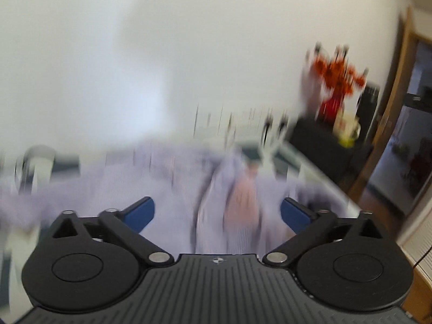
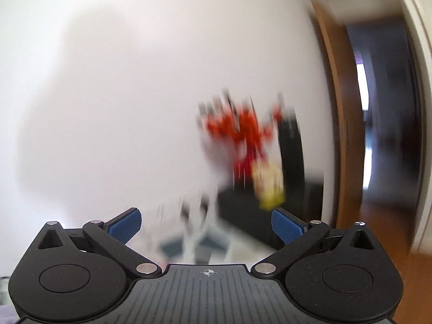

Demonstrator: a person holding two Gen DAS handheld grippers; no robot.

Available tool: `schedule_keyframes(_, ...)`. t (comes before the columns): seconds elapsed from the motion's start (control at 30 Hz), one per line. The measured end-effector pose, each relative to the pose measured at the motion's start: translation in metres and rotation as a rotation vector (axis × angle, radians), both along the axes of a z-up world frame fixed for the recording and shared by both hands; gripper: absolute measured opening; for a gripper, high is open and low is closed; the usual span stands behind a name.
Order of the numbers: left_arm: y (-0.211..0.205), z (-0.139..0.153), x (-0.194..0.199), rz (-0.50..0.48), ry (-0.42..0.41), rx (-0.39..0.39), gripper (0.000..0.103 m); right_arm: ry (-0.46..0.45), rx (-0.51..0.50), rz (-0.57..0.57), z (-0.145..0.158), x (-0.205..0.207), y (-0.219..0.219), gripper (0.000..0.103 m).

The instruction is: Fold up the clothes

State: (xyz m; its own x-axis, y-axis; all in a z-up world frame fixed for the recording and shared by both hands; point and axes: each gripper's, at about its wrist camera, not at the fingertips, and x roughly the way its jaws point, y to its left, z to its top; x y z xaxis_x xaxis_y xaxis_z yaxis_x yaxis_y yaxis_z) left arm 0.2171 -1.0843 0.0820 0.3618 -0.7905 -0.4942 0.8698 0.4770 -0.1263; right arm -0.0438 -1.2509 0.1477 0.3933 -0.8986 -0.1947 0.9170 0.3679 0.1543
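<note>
Closest to us is our left gripper [image 1: 217, 213]. Its two blue fingers [image 1: 140, 214] are spread wide apart, and nothing is between them. Just past them lies the pale purple cloth [image 1: 162, 178], spread out on a white table [image 1: 318, 167]. There is a pinkish patch [image 1: 243, 202] in the middle of it. We cannot tell if that is another piece of clothing or part of the same one.

Our right gripper [image 2: 206, 228] is spread wide too, and it holds nothing. It points up at the white wall [image 2: 121, 81], at red flowers [image 2: 243, 129] on a dark cabinet [image 2: 243, 205], and at a brown door frame [image 2: 337, 108]. No cloth shows in front of it.

We think both grippers should be aimed down at the cloth. Each should grab an edge or a corner, not a bunchy middle part. Then both should move together so the fold stays straight.

Everything is very smeary. We cannot see the edges of the cloth, or if it is folded or flat. Our left gripper's body hides its near part. So we cannot tell how far the folding has come.
</note>
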Motion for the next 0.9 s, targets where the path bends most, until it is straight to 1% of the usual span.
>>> schedule_keyframes(0.03,-0.008,0.012,0.005,-0.007,-0.032,-0.032,0.103,-0.01,-0.03,-0.017,0.01,0.01,-0.01,0.102)
schedule_keyframes(0.07,-0.019,0.018,0.011,-0.022,-0.065,-0.036,0.103,-0.021,-0.059,-0.033,0.02,0.02,-0.02,0.102)
schedule_keyframes(0.1,-0.037,0.008,0.016,-0.029,-0.075,-0.003,0.103,-0.055,-0.057,-0.023,0.024,0.027,-0.034,0.102)
schedule_keyframes(0.33,-0.159,-0.058,0.052,-0.079,-0.142,0.229,0.102,0.006,0.263,0.182,-0.056,0.086,-0.176,0.102)
schedule_keyframes(0.37,-0.177,-0.068,0.057,-0.086,-0.15,0.261,0.102,0.04,0.305,0.221,-0.079,0.097,-0.198,0.102)
schedule_keyframes(0.43,-0.218,-0.095,0.064,-0.112,-0.125,0.318,0.102,0.106,0.374,0.281,-0.124,0.121,-0.237,0.102)
schedule_keyframes(0.53,-0.278,-0.129,0.08,-0.144,-0.088,0.404,0.102,0.199,0.411,0.363,-0.169,0.148,-0.274,0.102)
schedule_keyframes(0.57,-0.296,-0.138,0.085,-0.125,-0.089,0.425,0.097,0.23,0.423,0.39,-0.184,0.157,-0.287,0.102)
schedule_keyframes(0.6,-0.31,-0.147,0.091,-0.109,-0.073,0.449,0.092,0.26,0.433,0.428,-0.197,0.164,-0.3,0.099)
schedule_keyframes(0.63,-0.323,-0.156,0.097,-0.096,-0.056,0.474,0.082,0.29,0.446,0.468,-0.208,0.171,-0.309,0.097)
schedule_keyframes(0.67,-0.334,-0.164,0.105,-0.106,-0.012,0.506,0.082,0.323,0.462,0.509,-0.22,0.179,-0.32,0.096)
schedule_keyframes(0.73,-0.346,-0.178,0.117,-0.136,0.08,0.543,0.082,0.38,0.485,0.601,-0.239,0.193,-0.332,0.096)
schedule_keyframes(0.77,-0.347,-0.182,0.121,-0.149,0.113,0.546,0.082,0.4,0.488,0.645,-0.244,0.195,-0.328,0.096)
schedule_keyframes(0.83,-0.346,-0.186,0.127,-0.164,0.151,0.542,0.082,0.453,0.489,0.707,-0.256,0.205,-0.326,0.098)
schedule_keyframes(0.87,-0.344,-0.186,0.129,-0.169,0.165,0.539,0.08,0.478,0.49,0.722,-0.262,0.21,-0.327,0.098)
schedule_keyframes(0.9,-0.341,-0.186,0.13,-0.175,0.173,0.529,0.074,0.497,0.494,0.726,-0.268,0.214,-0.327,0.098)
